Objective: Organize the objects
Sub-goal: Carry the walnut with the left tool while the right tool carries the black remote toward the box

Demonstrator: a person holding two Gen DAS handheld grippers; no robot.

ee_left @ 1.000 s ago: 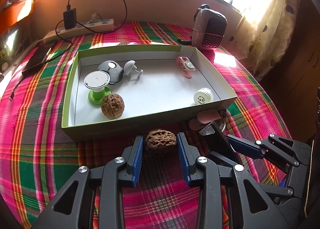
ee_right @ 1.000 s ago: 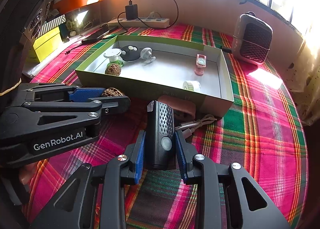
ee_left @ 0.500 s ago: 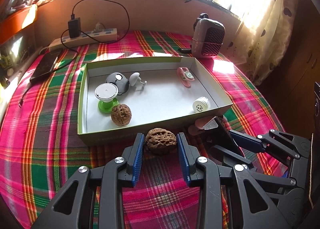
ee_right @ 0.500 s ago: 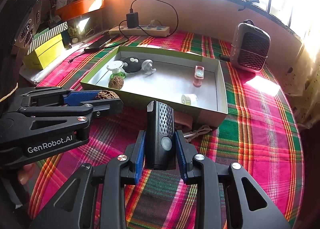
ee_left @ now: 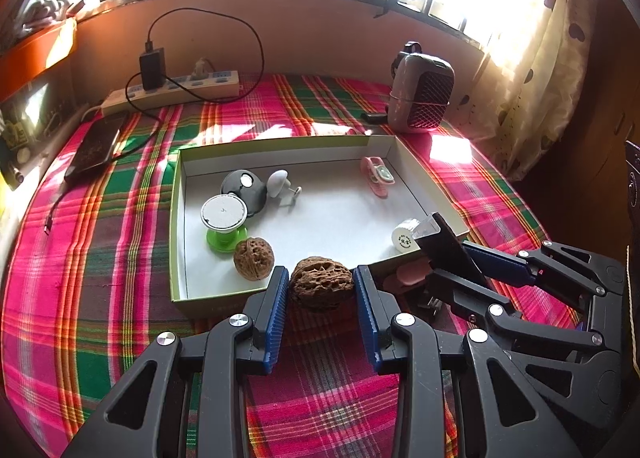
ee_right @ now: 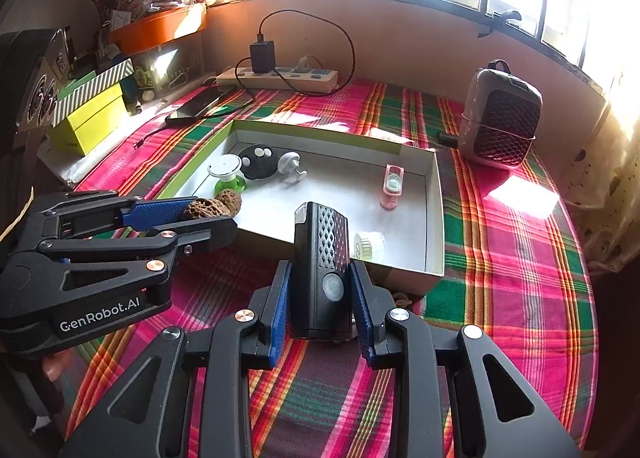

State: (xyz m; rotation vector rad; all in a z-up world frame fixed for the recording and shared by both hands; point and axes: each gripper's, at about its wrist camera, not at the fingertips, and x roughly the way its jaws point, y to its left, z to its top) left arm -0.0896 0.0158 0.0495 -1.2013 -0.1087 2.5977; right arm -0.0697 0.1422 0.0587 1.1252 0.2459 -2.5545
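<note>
Walnuts and small gadgets are being gathered into the open box (ee_left: 178,218), which sits on the plaid cloth (ee_left: 100,278) with its near wall toward both grippers. That layout explains the poses: each tool comes in over the near wall, tilted downward, so its load can be lowered straight onto the white floor.

The left gripper (ee_left: 321,290) pinches a walnut (ee_left: 321,284) between its blue pads, clear of the cloth and right at the near wall. A second walnut (ee_left: 253,264) already lies inside by the green stand (ee_left: 224,236), so the held one most likely belongs next to it, like with like.

The right gripper (ee_right: 320,300) clamps a black light (ee_right: 322,270) upright by its lower half, lens end up. Holding it low leaves the top free, and probably lets it be laid flat in the bare middle of the box. It hangs above the near wall, just beside the white cap (ee_right: 369,245).

A pink clip (ee_right: 392,184), a dark disc (ee_right: 258,162) and a white knob (ee_right: 289,164) line the far side, leaving the centre open. One pink item (ee_left: 412,273) and a cable remain outside against the near wall, partly hidden by the right gripper, so sorting is not finished.
</note>
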